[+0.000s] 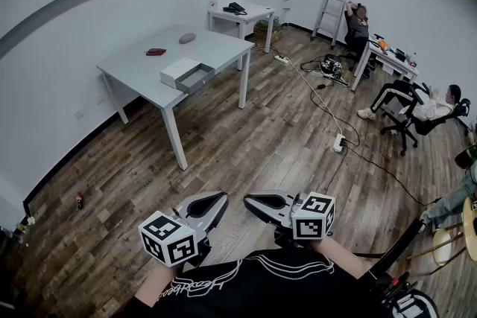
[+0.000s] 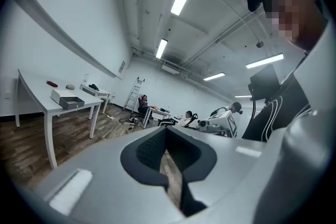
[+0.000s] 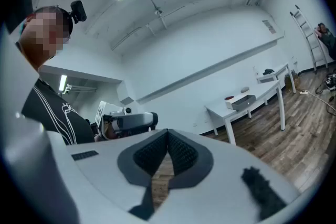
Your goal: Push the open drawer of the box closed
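Two steps are lying ahead, by my reading: crossing to the worktop [image 1: 216, 48] and then pushing, so the task is only just getting under way. Toward the worktop's left side a small red object [image 1: 155, 52] is lying flat. Right of it the box [image 1: 175, 71] is sitting close to the near edge; it is white, low and rectangular with crisp corners. Its drawer [image 1: 195, 78] is standing pulled out toward that edge, showing as a shallow grey tray that is looking empty. Behind them, nearer the far edge, a smooth grey oval thing [image 1: 187, 37] is resting. The worktop is showing a pale matte top on slim legs, standing on a wood-plank floor [image 1: 246, 153].

Well apart from all this, low against the person's body, the left gripper [image 1: 220, 199] is hanging with its ribbed dark pads pressing together at the tips and nothing between them. Just beside it the right gripper [image 1: 250, 199] is doing likewise — closed and carrying nothing.

The next move is probably calling for bringing one closed gripper squarely against the drawer's front face and pushing straight in, perhaps while bracing the light box.
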`<state>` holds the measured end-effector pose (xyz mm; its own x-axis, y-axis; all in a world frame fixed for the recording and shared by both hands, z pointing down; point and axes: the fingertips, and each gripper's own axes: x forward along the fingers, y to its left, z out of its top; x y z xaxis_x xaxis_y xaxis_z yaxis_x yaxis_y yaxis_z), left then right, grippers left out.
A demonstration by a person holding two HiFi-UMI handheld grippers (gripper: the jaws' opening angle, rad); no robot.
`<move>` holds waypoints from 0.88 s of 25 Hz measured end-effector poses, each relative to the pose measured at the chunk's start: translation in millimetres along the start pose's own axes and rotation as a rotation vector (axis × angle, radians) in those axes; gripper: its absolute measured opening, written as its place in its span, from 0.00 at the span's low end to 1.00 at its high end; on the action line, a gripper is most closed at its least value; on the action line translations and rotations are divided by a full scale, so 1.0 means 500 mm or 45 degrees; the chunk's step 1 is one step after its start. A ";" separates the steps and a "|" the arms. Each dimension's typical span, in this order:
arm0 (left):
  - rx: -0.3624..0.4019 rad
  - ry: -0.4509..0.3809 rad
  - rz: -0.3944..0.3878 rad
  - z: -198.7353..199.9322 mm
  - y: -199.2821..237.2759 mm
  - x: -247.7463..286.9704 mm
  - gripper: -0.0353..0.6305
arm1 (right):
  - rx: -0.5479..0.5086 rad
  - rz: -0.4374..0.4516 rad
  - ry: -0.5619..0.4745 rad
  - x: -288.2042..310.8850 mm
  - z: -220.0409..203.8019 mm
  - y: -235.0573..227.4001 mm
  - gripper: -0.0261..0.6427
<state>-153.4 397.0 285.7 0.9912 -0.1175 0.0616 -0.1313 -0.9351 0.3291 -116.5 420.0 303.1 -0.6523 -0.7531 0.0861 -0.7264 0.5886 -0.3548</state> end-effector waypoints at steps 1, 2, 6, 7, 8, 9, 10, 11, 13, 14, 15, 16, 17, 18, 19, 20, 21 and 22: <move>-0.008 0.003 -0.002 -0.003 -0.001 -0.004 0.06 | 0.007 -0.002 0.001 0.000 -0.005 0.005 0.05; -0.016 0.005 -0.004 -0.006 -0.003 -0.006 0.06 | 0.013 -0.005 0.003 0.000 -0.009 0.010 0.05; -0.016 -0.002 -0.018 -0.009 -0.010 0.009 0.06 | -0.019 -0.014 0.027 -0.010 -0.006 0.013 0.05; -0.007 -0.008 -0.022 -0.003 -0.011 0.015 0.06 | -0.029 -0.017 0.032 -0.014 -0.001 0.010 0.05; -0.001 -0.012 -0.026 0.002 -0.013 0.020 0.06 | -0.031 -0.023 0.035 -0.018 0.002 0.007 0.05; 0.002 -0.014 -0.029 0.004 -0.017 0.023 0.06 | -0.026 -0.030 0.036 -0.024 0.002 0.005 0.05; 0.002 -0.014 -0.032 0.003 -0.020 0.024 0.06 | -0.017 -0.039 0.034 -0.029 0.000 0.004 0.05; -0.002 -0.013 -0.035 0.000 -0.022 0.026 0.06 | -0.010 -0.047 0.031 -0.033 -0.001 0.002 0.05; -0.016 -0.010 -0.036 -0.005 -0.015 0.032 0.06 | -0.002 -0.052 0.029 -0.031 0.001 -0.008 0.05; -0.022 -0.005 -0.032 -0.007 -0.007 0.034 0.06 | 0.000 -0.047 0.032 -0.024 0.002 -0.013 0.05; -0.026 0.001 -0.026 -0.010 0.002 0.036 0.06 | 0.002 -0.040 0.036 -0.016 0.000 -0.019 0.05; -0.030 0.008 -0.019 -0.012 0.011 0.038 0.06 | 0.004 -0.033 0.042 -0.008 -0.003 -0.025 0.05; -0.035 0.014 -0.012 -0.014 0.022 0.040 0.06 | 0.004 -0.027 0.049 -0.001 -0.008 -0.031 0.05; -0.043 0.018 -0.004 -0.015 0.032 0.043 0.06 | 0.001 -0.022 0.057 0.004 -0.012 -0.039 0.05; -0.053 0.021 0.005 -0.017 0.043 0.047 0.06 | -0.003 -0.019 0.065 0.008 -0.016 -0.049 0.05; -0.064 0.022 0.014 -0.019 0.054 0.054 0.06 | -0.005 -0.018 0.069 0.009 -0.017 -0.060 0.05; -0.075 0.024 0.022 -0.022 0.066 0.063 0.06 | -0.004 -0.019 0.069 0.009 -0.016 -0.074 0.05; -0.083 0.028 0.028 -0.024 0.077 0.075 0.06 | -0.001 -0.021 0.065 0.007 -0.014 -0.090 0.05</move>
<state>-121.5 360.6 312.3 0.9874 -0.1302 0.0898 -0.1551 -0.9084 0.3882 -87.5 392.8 325.7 -0.6505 -0.7466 0.1397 -0.7372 0.5764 -0.3525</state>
